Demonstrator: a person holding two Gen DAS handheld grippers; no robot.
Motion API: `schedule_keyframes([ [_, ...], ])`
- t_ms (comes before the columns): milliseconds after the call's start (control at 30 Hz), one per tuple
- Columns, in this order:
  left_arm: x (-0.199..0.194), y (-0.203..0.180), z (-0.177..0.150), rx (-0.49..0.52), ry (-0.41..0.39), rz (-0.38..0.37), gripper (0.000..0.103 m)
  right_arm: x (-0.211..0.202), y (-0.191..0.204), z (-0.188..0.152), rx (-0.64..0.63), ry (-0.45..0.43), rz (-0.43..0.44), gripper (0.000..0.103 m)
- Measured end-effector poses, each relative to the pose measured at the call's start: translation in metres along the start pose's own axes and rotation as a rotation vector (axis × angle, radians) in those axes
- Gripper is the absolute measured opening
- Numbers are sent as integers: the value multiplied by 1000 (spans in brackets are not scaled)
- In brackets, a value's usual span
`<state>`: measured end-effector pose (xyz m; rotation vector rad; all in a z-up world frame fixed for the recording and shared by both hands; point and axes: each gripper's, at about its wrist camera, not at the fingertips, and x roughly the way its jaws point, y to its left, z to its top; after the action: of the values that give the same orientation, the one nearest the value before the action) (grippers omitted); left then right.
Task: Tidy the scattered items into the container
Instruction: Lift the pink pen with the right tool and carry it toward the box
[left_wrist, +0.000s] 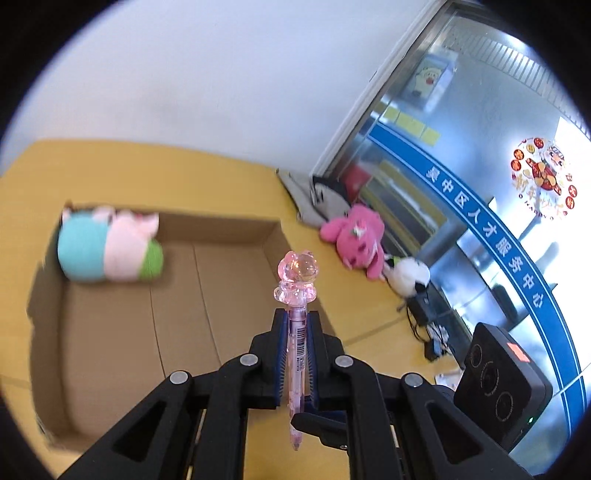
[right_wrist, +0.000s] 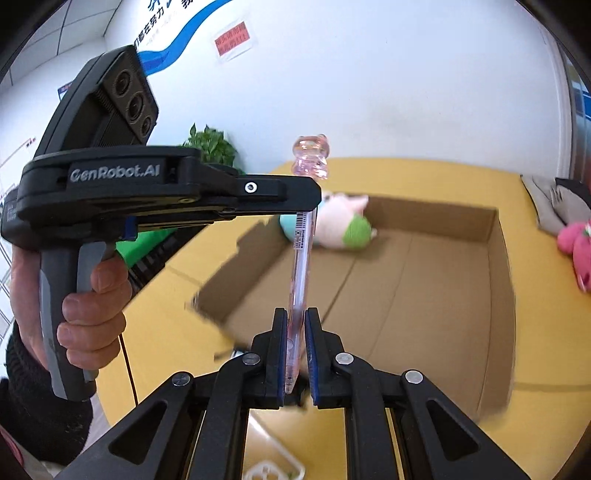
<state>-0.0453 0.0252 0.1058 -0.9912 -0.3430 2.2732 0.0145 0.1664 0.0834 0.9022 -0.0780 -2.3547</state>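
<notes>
Pen (left_wrist: 297, 339) upright, charm end up

White wall (left_wrist: 221, 74), yellow table (left_wrist: 147, 177), glass partition (left_wrist: 461, 184), potted plant (right_wrist: 210, 146).

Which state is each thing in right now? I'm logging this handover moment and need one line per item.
Translucent pink pen with bear-shaped top: held upright above the box, clamped by both grippers.
Left gripper: shut on the pen.
Right gripper: shut on the pen's lower end.
Open brown cardboard box: upright, open-topped.
Pastel blue, pink and green plush toy: lying inside the box.
Bright pink plush bear: lying outside the box.
</notes>
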Motion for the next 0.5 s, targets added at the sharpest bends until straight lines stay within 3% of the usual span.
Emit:
schedule_keyframes([
  [267, 37, 44, 75, -18, 11, -5, 9, 38, -37, 71, 34, 20, 14, 10],
  [500, 107, 91, 108, -53, 114, 32, 9, 109, -89, 100, 119, 127, 37, 10],
])
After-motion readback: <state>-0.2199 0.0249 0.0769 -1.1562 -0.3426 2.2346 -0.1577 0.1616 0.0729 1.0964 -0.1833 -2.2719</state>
